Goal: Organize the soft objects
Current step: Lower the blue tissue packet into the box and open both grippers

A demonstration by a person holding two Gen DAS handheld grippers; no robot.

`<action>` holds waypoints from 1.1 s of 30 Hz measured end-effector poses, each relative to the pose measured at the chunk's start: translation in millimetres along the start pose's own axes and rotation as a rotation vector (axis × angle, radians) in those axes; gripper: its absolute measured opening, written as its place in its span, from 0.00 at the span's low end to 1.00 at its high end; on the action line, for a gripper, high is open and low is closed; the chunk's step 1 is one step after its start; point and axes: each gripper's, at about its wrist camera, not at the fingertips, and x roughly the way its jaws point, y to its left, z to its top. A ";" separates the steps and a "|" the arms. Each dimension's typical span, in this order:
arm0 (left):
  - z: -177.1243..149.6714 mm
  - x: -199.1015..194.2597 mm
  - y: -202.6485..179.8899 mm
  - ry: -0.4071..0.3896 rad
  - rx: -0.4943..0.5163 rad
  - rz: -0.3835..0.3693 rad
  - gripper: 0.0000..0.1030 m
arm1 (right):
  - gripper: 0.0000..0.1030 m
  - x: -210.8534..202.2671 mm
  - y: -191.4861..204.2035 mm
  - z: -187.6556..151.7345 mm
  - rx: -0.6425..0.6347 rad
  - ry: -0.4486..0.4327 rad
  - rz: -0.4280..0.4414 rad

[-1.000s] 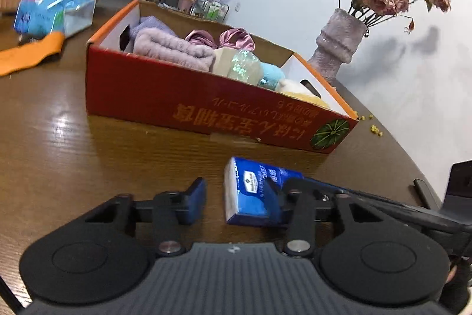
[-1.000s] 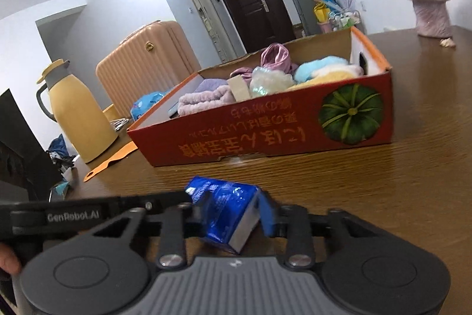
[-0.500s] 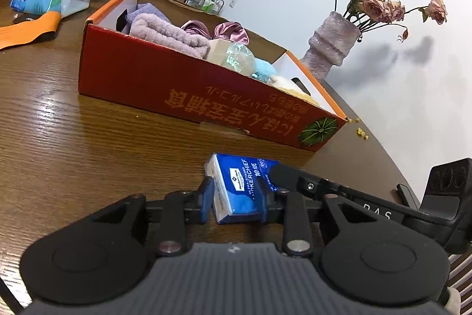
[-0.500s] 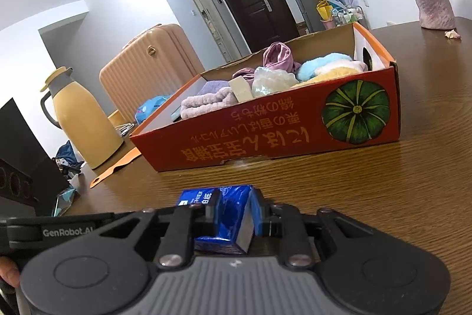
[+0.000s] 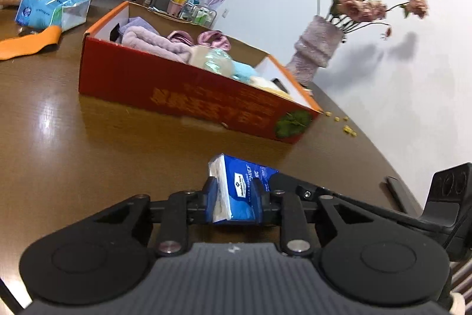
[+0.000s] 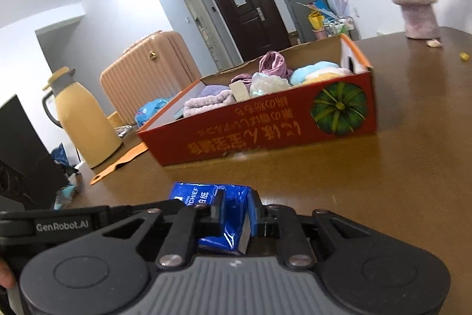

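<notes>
A blue tissue pack point(image 5: 244, 182) point(image 6: 206, 194) sits just above the brown table, gripped from two sides. My left gripper point(image 5: 234, 194) has its jaws closing, and its pads press on the pack's white end. My right gripper point(image 6: 236, 211) is shut on the crumpled other end. The right gripper's black finger point(image 5: 306, 191) reaches in from the right in the left wrist view. The left gripper's body point(image 6: 62, 223) lies at the left in the right wrist view. Beyond stands a red cardboard box point(image 5: 183, 96) point(image 6: 265, 135) holding a purple towel point(image 5: 153, 43), pink scrunchies and pale plush items.
A vase of dried roses point(image 5: 315, 55) point(image 6: 413, 8) stands behind the box's right end. A yellow thermos point(image 6: 82, 120), an orange strap point(image 5: 26, 43) and a blue wipes bag point(image 5: 44, 8) sit at the left. Yellow crumbs point(image 5: 348, 130) lie by the table's far edge.
Both pairs of jaws have closed in from wide apart until they pinch the tissue pack. The pack has been squeezed narrower, and the box looks slightly farther off.
</notes>
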 end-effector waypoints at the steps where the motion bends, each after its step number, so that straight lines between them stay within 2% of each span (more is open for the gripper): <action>1: -3.5 -5.1 -3.6 -0.002 -0.007 -0.011 0.24 | 0.15 -10.6 0.0 -4.0 0.015 -0.008 0.003; 5: -6.7 -18.1 -22.6 -0.028 0.012 -0.047 0.24 | 0.15 -40.4 1.6 -5.5 0.008 -0.045 -0.005; 8: 11.1 -16.0 -38.0 -0.061 0.052 -0.056 0.24 | 0.15 -51.8 5.6 11.6 -0.037 -0.092 -0.020; 12: 64.6 3.5 -53.0 -0.125 0.080 -0.067 0.24 | 0.15 -50.3 8.7 65.3 -0.138 -0.167 -0.034; 15: 108.3 38.6 -53.8 -0.132 0.089 -0.048 0.24 | 0.15 -23.4 1.6 116.6 -0.177 -0.183 -0.051; 20: 154.4 118.8 -29.2 -0.039 0.066 0.039 0.24 | 0.15 60.1 -25.2 181.3 -0.175 -0.072 -0.093; 22: 159.0 152.6 -20.7 0.041 0.078 0.097 0.24 | 0.15 98.4 -40.2 193.5 -0.151 0.001 -0.109; 24: 156.5 177.9 -14.2 0.127 0.089 0.118 0.25 | 0.14 127.8 -53.2 194.1 -0.109 0.075 -0.142; 26: 156.5 190.8 -10.1 0.173 0.074 0.119 0.25 | 0.14 141.4 -60.3 190.6 -0.104 0.107 -0.170; 30: 162.0 194.8 1.4 0.205 0.026 0.117 0.25 | 0.14 152.4 -60.9 188.2 -0.116 0.142 -0.178; 33: 159.9 192.0 0.9 0.189 0.096 0.172 0.24 | 0.13 165.3 -64.8 181.8 -0.108 0.215 -0.165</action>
